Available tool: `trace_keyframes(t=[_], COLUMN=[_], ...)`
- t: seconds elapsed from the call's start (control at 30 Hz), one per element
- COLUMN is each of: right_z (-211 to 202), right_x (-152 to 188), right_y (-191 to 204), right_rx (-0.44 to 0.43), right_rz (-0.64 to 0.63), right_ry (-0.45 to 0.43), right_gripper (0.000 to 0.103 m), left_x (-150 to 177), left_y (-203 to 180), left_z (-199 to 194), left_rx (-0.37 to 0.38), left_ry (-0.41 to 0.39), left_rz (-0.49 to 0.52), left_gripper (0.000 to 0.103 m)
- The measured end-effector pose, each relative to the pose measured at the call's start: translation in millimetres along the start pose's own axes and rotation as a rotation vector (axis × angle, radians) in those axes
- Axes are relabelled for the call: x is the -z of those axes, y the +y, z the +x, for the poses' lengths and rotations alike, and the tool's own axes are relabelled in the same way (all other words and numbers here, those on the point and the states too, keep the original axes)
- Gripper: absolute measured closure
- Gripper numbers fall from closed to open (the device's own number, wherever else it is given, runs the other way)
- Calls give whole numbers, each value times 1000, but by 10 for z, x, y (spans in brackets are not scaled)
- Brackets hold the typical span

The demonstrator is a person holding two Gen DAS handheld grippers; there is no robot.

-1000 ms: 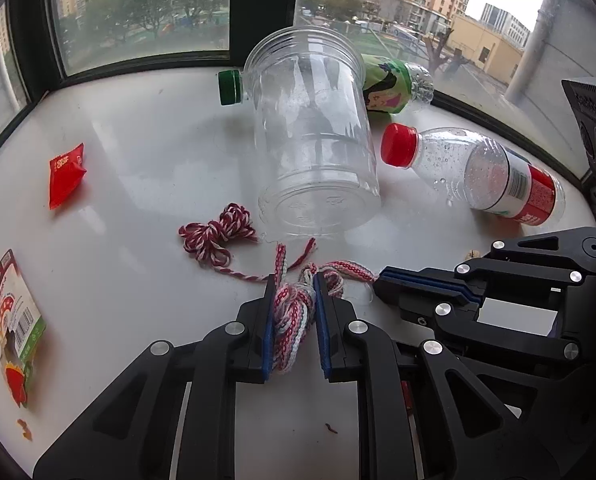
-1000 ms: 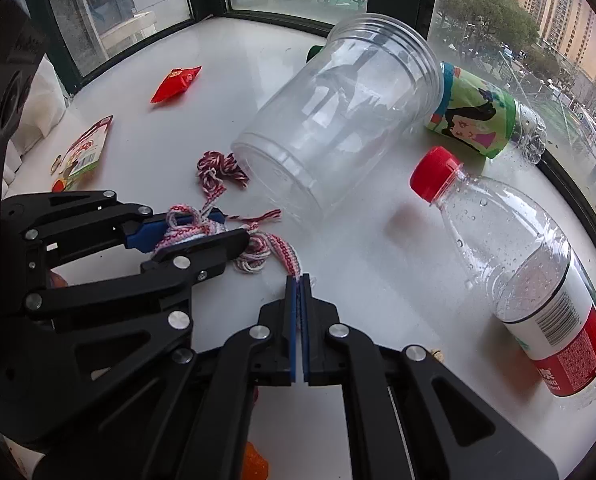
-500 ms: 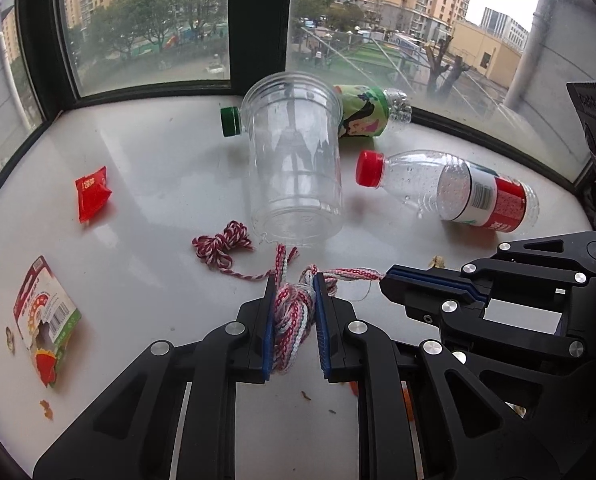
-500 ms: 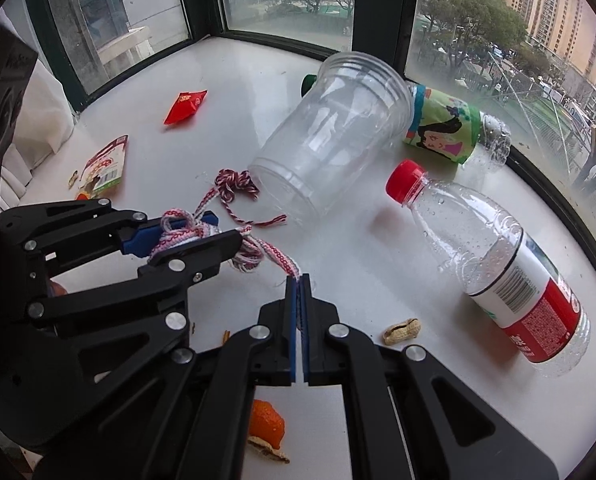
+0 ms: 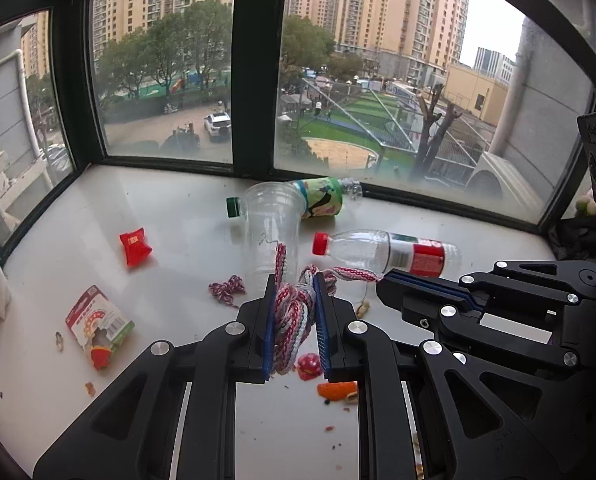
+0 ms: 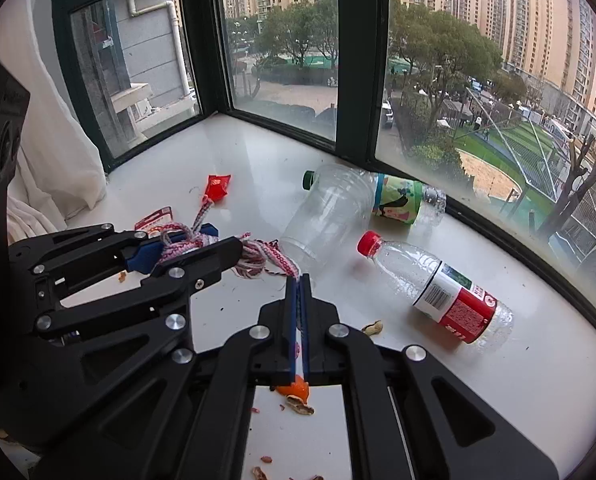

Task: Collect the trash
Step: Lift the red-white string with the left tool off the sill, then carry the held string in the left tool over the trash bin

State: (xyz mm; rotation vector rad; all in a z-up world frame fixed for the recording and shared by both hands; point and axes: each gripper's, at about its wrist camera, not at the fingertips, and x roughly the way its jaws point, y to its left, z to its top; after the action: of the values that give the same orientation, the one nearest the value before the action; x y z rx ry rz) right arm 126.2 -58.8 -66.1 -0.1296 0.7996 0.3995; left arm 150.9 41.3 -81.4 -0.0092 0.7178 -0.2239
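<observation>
Both grippers, left point(image 5: 294, 320) and right point(image 6: 298, 316), clamp the red-white cord point(image 5: 291, 312) (fingers nearly shut). Beyond it, plastic cup point(image 5: 271, 232), bottles and wrappers remain uncollected.

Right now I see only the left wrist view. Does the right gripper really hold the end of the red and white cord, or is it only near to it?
Observer: It holds it. In the right wrist view the right gripper is shut, and the braided end of the cord goes in between its pads at the tip.
Operator: Is the cord tight between the two grippers?
Observer: It does not look tight. Seen from the side, it sits bunched in loose loops beside the left gripper, with thin threads hanging below.
</observation>
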Motion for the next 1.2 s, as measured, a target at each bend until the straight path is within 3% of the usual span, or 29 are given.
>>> trace_keyframes(t=[0.17,0.3,0.43,0.57,0.9,1.2], right_z=[-540,-905,-1117,-1249,-1625,-1954], right_x=[203,433,674,829,1079,1423], right_y=[207,419,720,1107,2158,3297], right_rx=[-6,-32,-84,-149,-410,-691], right_rz=[-7,-18,-65,-180,-435,-699], right_ry=[-47,-58,-42,-30,-56,-61], right_gripper=[99,99,99,99,99,99], left_x=[155,417,763,1111,1796,2565], left_y=[-153,-188,-197,-64,304,617], left_z=[-610,-1064,-1488,-1853,-2976,-4020], left_rx=[-4,12,-38,-113,-400,-723], left_ry=[-43,-34,-22,-7,-54,-74], left_rz=[22,-1,-15,-104,-320,-536], left_gripper=[88,88,88,88,88,88])
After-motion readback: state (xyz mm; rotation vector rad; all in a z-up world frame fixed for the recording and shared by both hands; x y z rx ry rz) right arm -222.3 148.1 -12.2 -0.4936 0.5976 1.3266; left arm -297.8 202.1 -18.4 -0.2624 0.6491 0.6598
